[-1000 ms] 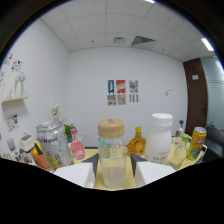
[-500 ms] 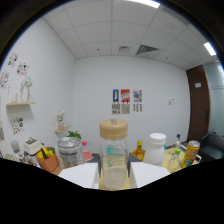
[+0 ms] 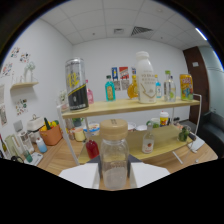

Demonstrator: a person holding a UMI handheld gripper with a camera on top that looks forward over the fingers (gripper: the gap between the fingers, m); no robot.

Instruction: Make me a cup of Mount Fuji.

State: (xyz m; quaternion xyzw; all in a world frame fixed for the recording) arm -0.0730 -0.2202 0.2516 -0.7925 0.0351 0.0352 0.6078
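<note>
Glass jar (image 3: 114, 160) with a tan lid stands upright between the two white fingers (image 3: 83, 175); both fingers press against its sides, so the gripper (image 3: 114, 176) holds it, just in front of the two-tier wooden shelf (image 3: 125, 106).

Left to right:
- An orange bowl (image 3: 50, 135) holding yellow and green items sits on the counter (image 3: 60, 155), beside the shelf's left end.
- A silver-and-black can (image 3: 76, 84) stands upright at the left end of the top tier.
- A small red bottle (image 3: 92, 148) stands on the counter, just left of and behind the jar.
- A teal bottle (image 3: 110, 88) stands further along the top tier, near the posters (image 3: 121, 75) on the back wall.
- A tall white bottle (image 3: 146, 77) stands upright right of centre on the top tier.
- A small clear bottle with a red label (image 3: 148, 141) stands on the lower tier, right of the jar.
- A yellow can (image 3: 186, 87) stands at the right end of the top tier.
</note>
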